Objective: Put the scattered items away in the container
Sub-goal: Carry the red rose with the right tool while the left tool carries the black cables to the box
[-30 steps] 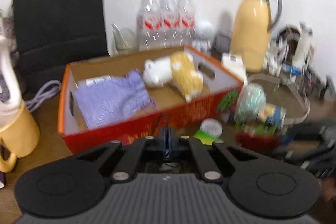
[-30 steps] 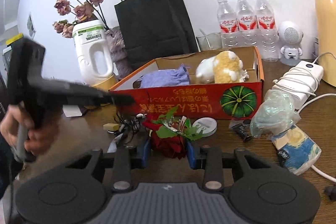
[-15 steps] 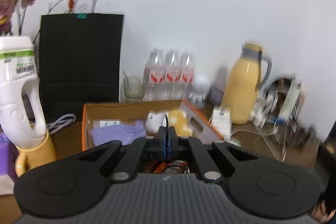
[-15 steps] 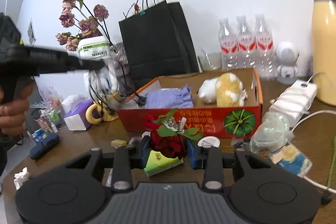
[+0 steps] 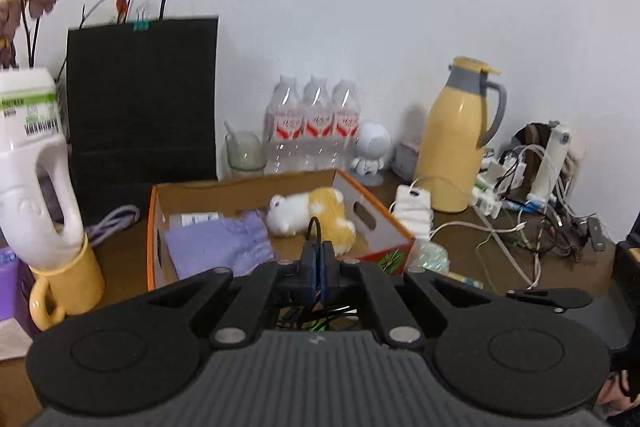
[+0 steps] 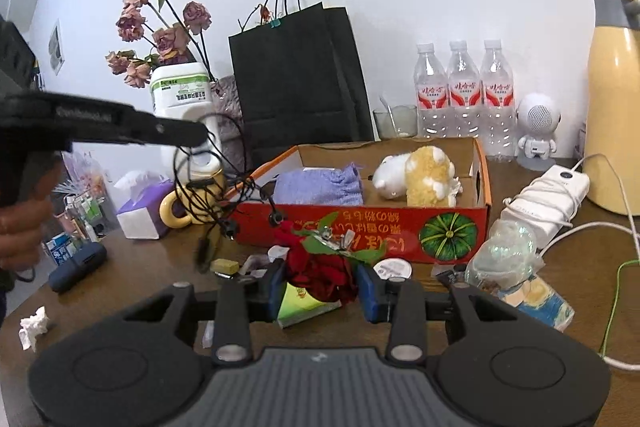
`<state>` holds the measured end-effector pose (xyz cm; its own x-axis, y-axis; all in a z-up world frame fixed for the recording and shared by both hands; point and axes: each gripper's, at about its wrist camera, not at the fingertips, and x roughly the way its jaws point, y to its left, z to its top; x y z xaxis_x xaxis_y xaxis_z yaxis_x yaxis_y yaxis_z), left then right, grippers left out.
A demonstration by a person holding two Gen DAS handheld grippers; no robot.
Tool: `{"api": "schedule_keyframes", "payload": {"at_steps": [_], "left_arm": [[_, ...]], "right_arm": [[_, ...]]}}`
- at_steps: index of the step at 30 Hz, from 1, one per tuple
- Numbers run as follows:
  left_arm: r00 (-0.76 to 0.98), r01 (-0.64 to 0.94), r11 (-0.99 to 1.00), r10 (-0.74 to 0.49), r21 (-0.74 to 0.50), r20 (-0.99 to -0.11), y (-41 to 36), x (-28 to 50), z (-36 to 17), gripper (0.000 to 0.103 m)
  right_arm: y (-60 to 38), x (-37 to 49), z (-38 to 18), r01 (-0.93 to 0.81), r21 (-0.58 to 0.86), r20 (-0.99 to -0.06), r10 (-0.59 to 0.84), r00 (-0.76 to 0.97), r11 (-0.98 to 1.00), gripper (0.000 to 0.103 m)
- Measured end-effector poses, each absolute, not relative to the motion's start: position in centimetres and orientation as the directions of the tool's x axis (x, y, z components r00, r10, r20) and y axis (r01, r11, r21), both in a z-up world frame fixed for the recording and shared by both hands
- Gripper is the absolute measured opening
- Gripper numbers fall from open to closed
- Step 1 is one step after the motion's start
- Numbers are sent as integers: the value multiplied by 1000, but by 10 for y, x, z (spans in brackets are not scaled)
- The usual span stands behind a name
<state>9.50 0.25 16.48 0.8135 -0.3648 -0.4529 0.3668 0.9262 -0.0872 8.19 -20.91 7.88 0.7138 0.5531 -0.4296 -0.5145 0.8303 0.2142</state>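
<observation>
Since a second ago the left gripper (image 5: 319,269) has risen from just in front of the box to well above the desk, carrying a tangled black earphone cable (image 6: 218,187) up with it, while the right gripper (image 6: 322,285) has lifted its load off the desk as well. Clenched blue fingers of the left gripper pinch the cable, which loops up between them in the left wrist view and, seen from the right wrist, dangles in loose coils in front of the near left corner of the orange-rimmed red cardboard box (image 6: 400,227) with a green pumpkin print. Jaws of the right gripper are clamped on a red artificial rose with green leaves (image 6: 320,267), held above the desk just in front of the box's printed front wall. Inside the box lie a folded lilac knitted cloth (image 5: 218,245) on the left and a white-and-yellow plush toy (image 5: 316,213) on the right. Under the rose, on the brown wooden desk (image 6: 580,267), sit a green-and-yellow paper packet (image 6: 300,305) and a small round white lid (image 6: 394,269); a crumpled clear plastic bag (image 6: 504,255) lies near the box's front right corner. Left of the box a white plastic jug (image 5: 32,167) stands in a yellow mug (image 5: 68,285).
</observation>
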Motion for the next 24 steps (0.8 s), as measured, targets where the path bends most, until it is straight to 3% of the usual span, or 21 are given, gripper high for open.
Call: {"api": "schedule_keyframes", "payload": {"at_steps": [13, 19, 24], "left_arm": [[890, 355, 934, -353, -48, -288, 1, 106, 248, 3], [848, 354, 927, -373, -121, -376, -20, 173, 236, 3], [793, 355, 922, -384, -153, -473, -43, 223, 198, 3]], "right_arm": [[-183, 117, 165, -506, 74, -368, 495, 787, 859, 36], [-175, 185, 181, -472, 79, -493, 446, 747, 878, 36], [-185, 242, 155, -425, 110, -638, 392, 663, 899, 38]]}}
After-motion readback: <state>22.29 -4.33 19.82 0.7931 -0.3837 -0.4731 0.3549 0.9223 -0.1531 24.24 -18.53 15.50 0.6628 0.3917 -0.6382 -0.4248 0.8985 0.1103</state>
